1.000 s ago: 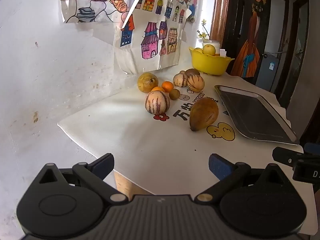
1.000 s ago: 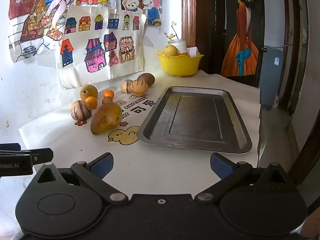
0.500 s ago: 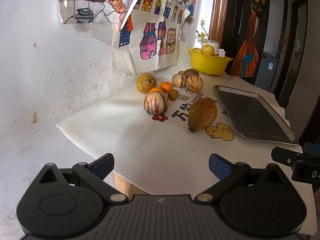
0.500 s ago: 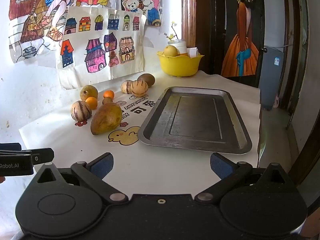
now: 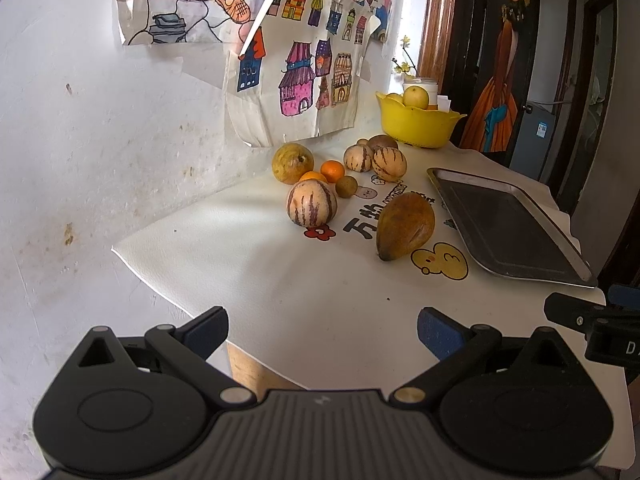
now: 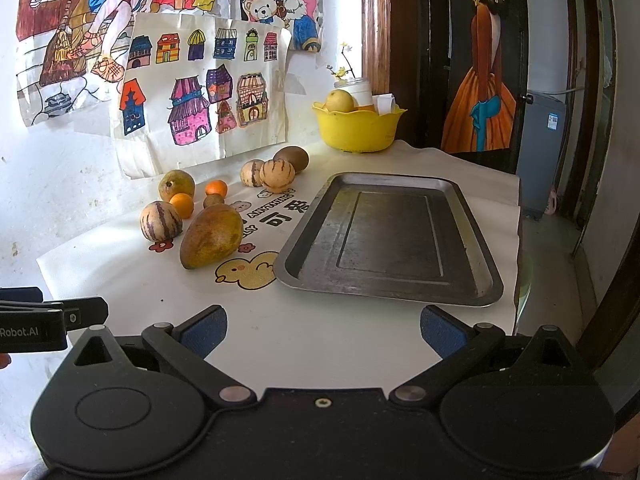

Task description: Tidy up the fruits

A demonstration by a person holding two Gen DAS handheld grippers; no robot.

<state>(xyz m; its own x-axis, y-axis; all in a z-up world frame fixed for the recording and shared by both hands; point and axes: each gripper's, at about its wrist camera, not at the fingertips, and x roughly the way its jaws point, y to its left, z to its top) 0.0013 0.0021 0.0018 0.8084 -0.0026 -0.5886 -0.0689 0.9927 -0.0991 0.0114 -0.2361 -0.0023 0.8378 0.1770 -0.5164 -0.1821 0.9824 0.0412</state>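
Both grippers, left & right, jaws spread wide w/ nothing between, at the table's near edge; mango beside the tray's left rim; yellow bowl at far edge.

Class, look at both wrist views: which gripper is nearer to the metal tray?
Right. The right gripper hangs open directly before the metal tray; the left gripper, also open, sits further left, facing the fruits, tray off to its right.

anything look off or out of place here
Nothing spilled or damaged. The tray lies skewed to the table edge and holds nothing; the fruits, such as the mango, sit loose on the mat beside it.
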